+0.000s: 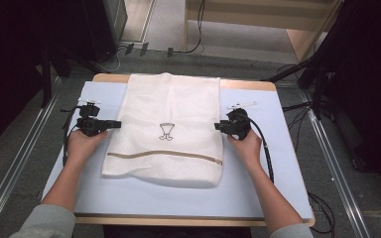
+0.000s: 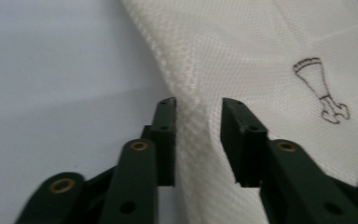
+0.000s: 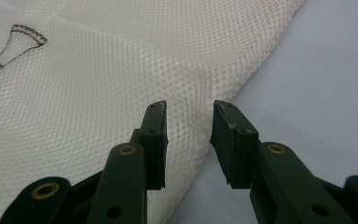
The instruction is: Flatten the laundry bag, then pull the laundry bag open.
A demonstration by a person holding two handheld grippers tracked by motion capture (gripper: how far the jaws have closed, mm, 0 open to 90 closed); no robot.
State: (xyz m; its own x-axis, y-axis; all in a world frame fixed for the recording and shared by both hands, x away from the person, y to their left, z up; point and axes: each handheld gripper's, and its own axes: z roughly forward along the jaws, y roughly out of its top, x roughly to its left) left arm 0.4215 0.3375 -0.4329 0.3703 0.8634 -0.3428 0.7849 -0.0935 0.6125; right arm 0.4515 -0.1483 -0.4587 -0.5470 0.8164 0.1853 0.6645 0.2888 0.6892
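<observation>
Both sets of jaws parted: left gripper (image 1: 110,125), right gripper (image 1: 220,126) straddle mesh bag (image 1: 166,134) edges, gripping nothing. I fear thin mesh slipping, fold springing open.

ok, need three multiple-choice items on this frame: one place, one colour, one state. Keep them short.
1. Where does the white mesh laundry bag lie?
A. in the middle of the pale blue table mat
B. on the floor
C. hanging off the left edge

2. What colour is the zip line across the bag?
A. red
B. tan
C. green

3. How does the left tool stand?
A. clamped shut on the bag
B. lying on the floor
C. jaws apart, the bag's edge fold between them

Key: 1 A, the high view shows mat on both sides of it; 2 B, a tan stripe near the front end; 3 C, there is a gap beside each pad in the left gripper view.
</observation>
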